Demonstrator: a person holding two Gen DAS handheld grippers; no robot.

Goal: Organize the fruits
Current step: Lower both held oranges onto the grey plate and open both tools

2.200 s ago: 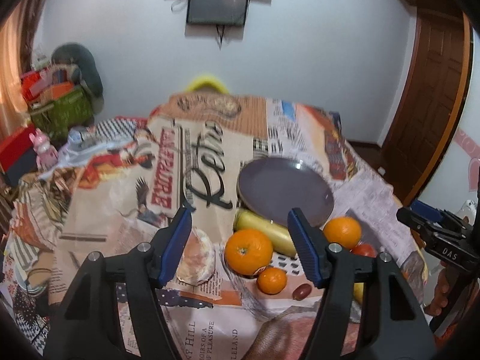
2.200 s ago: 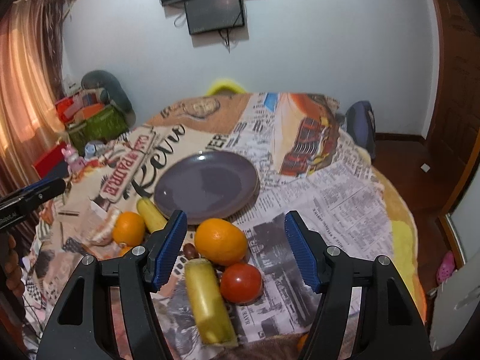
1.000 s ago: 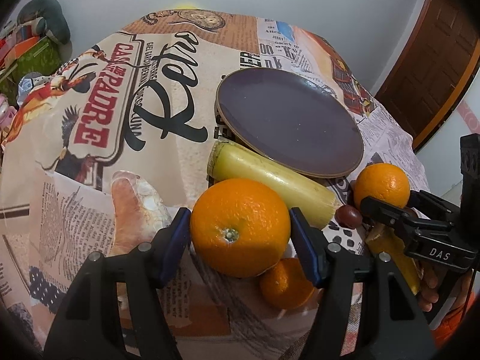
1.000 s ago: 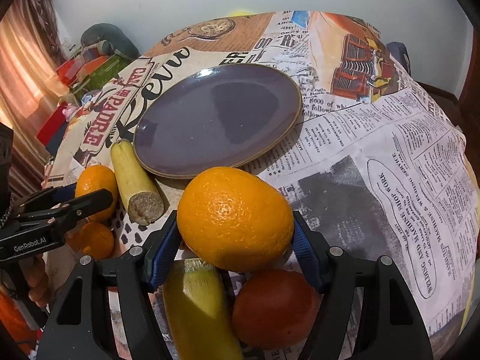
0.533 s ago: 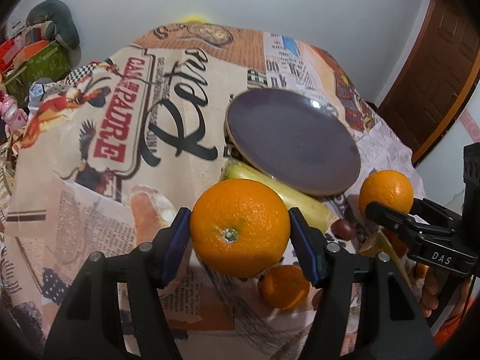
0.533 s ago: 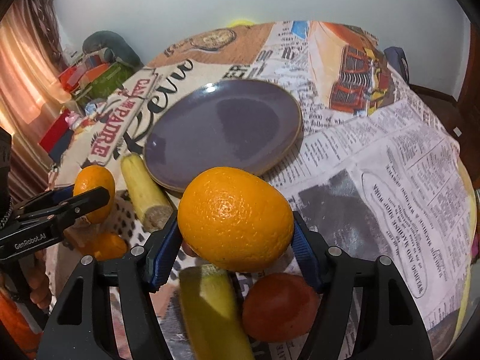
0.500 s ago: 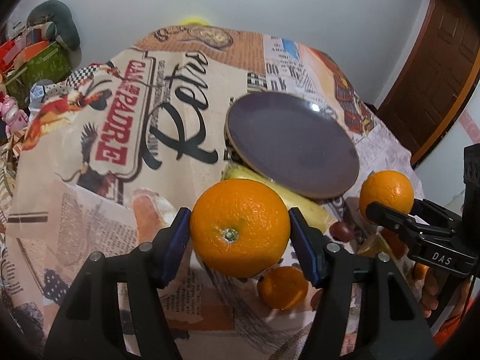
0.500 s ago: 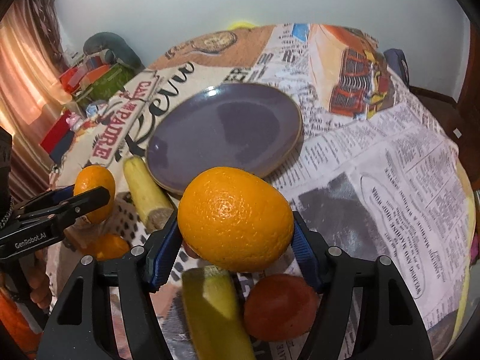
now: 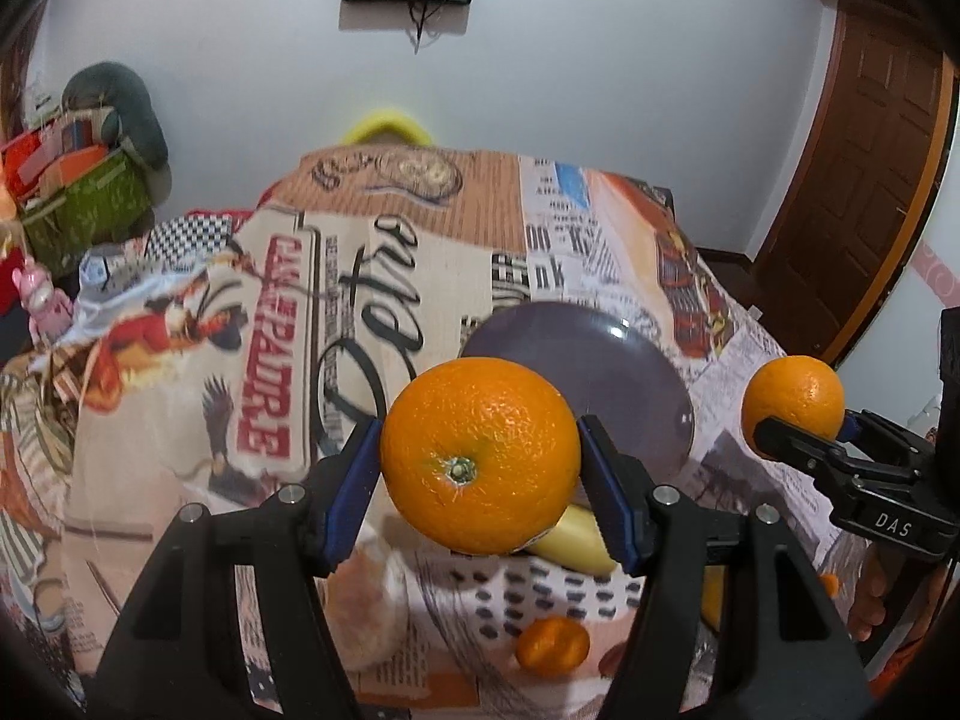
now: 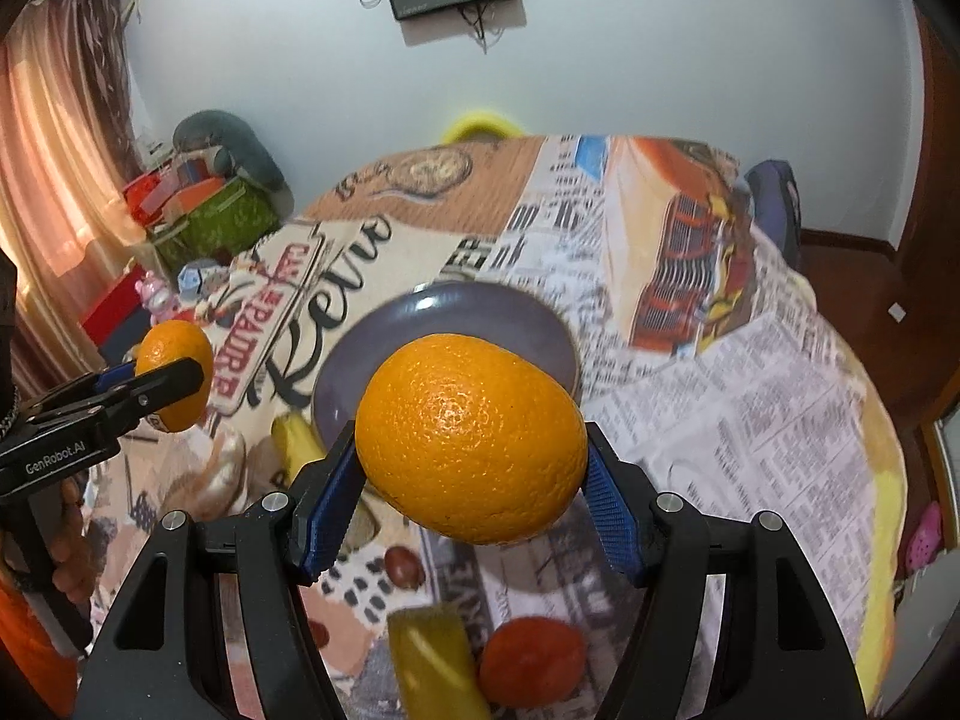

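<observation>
My left gripper (image 9: 480, 468) is shut on a large orange (image 9: 480, 456) and holds it in the air above the table. My right gripper (image 10: 471, 480) is shut on another large orange (image 10: 471, 447), also lifted. Each shows in the other's view: the right gripper's orange (image 9: 792, 396) at the right, the left gripper's orange (image 10: 177, 372) at the left. The purple plate (image 9: 624, 360) lies empty beyond both oranges; it also shows in the right wrist view (image 10: 432, 324). On the cloth below lie a small mandarin (image 9: 552, 645), a yellow fruit (image 9: 576, 537), a tomato (image 10: 531, 660) and another yellow fruit (image 10: 432, 660).
A small dark red fruit (image 10: 403, 565) lies on the printed tablecloth (image 9: 372, 276). A yellow chair back (image 9: 387, 123) stands beyond the far edge. Boxes and bags (image 9: 78, 180) are piled at the left. A wooden door (image 9: 870, 192) is at the right.
Both grippers have risen from the table with their oranges, and the views have tilted up, so the plate and the remaining fruit sit lower and farther off.
</observation>
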